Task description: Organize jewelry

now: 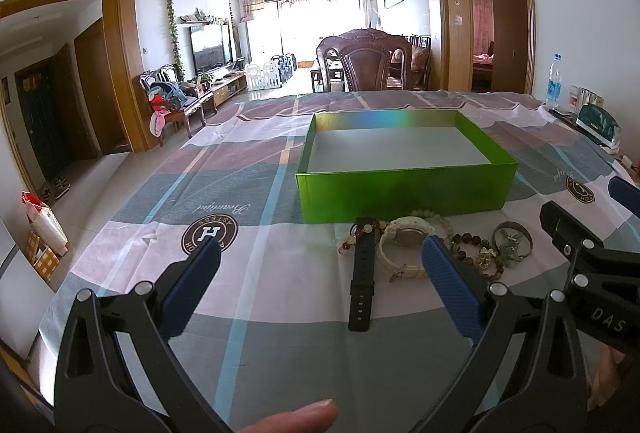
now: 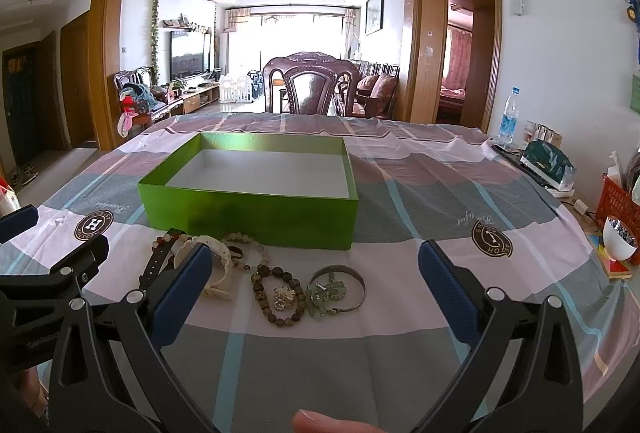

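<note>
An open green box (image 1: 404, 193) (image 2: 248, 211) with a bare white floor stands on the checked tablecloth. In front of it lies a small heap of jewelry: a black watch strap (image 1: 362, 281) (image 2: 154, 265), a white watch (image 1: 402, 237) (image 2: 218, 257), a dark bead bracelet (image 1: 480, 253) (image 2: 276, 293), a silver bangle (image 1: 514, 237) (image 2: 340, 289) with a green pendant (image 2: 324, 295). My left gripper (image 1: 320, 285) is open, just short of the strap. My right gripper (image 2: 316, 285) is open, just short of the bracelet and bangle. The right gripper also shows at the right edge of the left wrist view (image 1: 592, 253).
A carved wooden chair (image 1: 364, 63) stands behind the table's far edge. A water bottle (image 2: 507, 121), a dark green pouch (image 2: 550, 163), a red basket (image 2: 618, 209) and a white cup (image 2: 618, 241) sit along the table's right side.
</note>
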The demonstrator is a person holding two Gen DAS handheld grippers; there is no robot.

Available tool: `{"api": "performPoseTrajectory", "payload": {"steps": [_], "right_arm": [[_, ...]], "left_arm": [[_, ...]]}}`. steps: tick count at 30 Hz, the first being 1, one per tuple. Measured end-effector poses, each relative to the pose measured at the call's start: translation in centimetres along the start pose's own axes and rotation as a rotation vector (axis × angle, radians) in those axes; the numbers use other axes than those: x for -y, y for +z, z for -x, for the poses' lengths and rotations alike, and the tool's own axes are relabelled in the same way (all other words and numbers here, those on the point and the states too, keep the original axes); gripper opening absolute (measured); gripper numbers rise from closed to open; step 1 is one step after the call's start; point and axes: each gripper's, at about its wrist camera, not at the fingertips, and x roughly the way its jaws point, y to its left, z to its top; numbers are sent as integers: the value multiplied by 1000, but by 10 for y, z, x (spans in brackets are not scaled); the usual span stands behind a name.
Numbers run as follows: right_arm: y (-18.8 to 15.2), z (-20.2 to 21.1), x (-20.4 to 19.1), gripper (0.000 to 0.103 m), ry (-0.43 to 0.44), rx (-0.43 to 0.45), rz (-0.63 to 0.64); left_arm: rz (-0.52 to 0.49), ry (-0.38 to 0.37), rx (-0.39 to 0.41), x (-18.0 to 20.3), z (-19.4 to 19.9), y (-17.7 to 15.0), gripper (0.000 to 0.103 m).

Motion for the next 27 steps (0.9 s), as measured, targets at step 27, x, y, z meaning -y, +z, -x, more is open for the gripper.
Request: {"api": "performPoseTrajectory", "payload": {"steps": [27], "right_arm": [[-3, -7, -2, 100, 9, -14, 4]], "left_arm": [[-1, 6, -24, 8, -9, 8, 99]]}}
